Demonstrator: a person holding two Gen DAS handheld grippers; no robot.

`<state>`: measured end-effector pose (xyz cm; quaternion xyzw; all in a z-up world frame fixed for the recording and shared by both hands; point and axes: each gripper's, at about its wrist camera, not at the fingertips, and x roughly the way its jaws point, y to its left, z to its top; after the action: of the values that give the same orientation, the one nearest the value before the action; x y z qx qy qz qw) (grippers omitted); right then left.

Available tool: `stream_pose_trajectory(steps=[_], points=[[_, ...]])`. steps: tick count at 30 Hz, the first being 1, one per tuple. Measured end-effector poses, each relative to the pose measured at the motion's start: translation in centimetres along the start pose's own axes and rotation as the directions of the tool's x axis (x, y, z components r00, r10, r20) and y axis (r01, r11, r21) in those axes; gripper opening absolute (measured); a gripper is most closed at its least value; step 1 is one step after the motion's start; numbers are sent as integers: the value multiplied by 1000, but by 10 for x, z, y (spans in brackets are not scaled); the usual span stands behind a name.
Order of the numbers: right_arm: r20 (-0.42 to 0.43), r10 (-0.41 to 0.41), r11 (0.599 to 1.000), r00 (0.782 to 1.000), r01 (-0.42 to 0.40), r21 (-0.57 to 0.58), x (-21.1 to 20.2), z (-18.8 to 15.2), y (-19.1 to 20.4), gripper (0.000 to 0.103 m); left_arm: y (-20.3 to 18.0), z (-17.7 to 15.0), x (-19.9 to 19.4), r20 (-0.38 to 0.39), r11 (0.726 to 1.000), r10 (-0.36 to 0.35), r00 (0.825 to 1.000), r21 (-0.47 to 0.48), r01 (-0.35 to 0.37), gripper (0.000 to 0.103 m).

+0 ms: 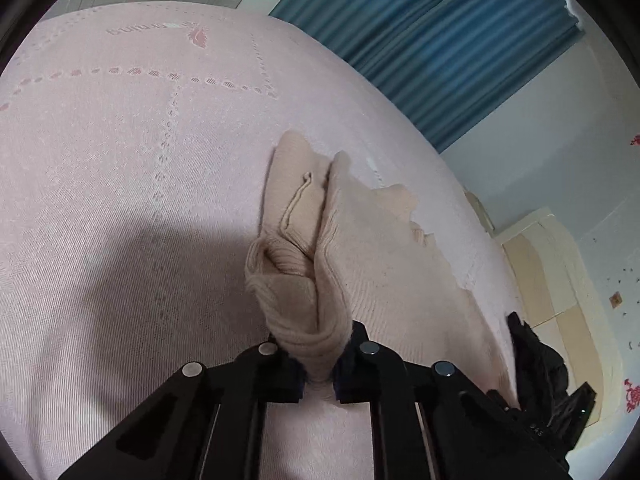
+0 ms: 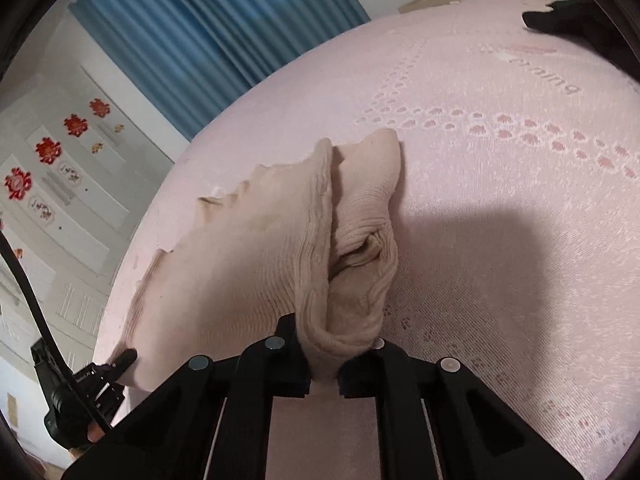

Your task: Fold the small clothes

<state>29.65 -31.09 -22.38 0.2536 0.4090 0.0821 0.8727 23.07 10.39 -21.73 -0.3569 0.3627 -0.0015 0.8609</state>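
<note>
A small beige ribbed knit garment lies on a pink bedspread, stretched between both grippers. My left gripper is shut on one bunched edge of it. My right gripper is shut on the opposite bunched edge of the same garment. The cloth folds upward along a ridge between the two grips. The left gripper shows at the lower left of the right wrist view, and the right gripper shows at the lower right of the left wrist view.
The pink bedspread has paw-print lines and lettering. A dark garment lies at its far corner. Blue curtains and a white wardrobe with red flower stickers stand beyond the bed edge.
</note>
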Motion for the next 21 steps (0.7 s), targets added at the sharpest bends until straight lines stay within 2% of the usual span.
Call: stream_pose_trajectory(steps=[3,10,14,17,18,19,21], points=[[-26,5,999,1000,-4,38,-11,-4,-13,8,7,-20,-15,-37,1000,-5,999,-14,5,10],[-44,14,999,999,-12,33,-56,-26,-28,8,7,-68,-58,-62,999,1,998,49,2,10],[-46,0,1000,999,0,6,-90,-51,-37,8,5,-103,-81,-78,993,47,996,112,-38,10],[-62,-31,999,998,29,-28,-110,-71,-46,11,-2,-120,-96,-65,979,101,993,186,-87,17],[-74,-61,997,995,58,-45,-113,-75,-46,18,1,-120,-101,-61,974,122,991,200,-108,28],[-84,-89,995,993,84,-58,-115,-77,-47,22,3,-120,-103,-58,966,161,985,211,-146,33],[-87,-108,992,990,102,-68,-123,-79,-50,25,10,-119,-106,-45,966,186,981,192,-175,35]])
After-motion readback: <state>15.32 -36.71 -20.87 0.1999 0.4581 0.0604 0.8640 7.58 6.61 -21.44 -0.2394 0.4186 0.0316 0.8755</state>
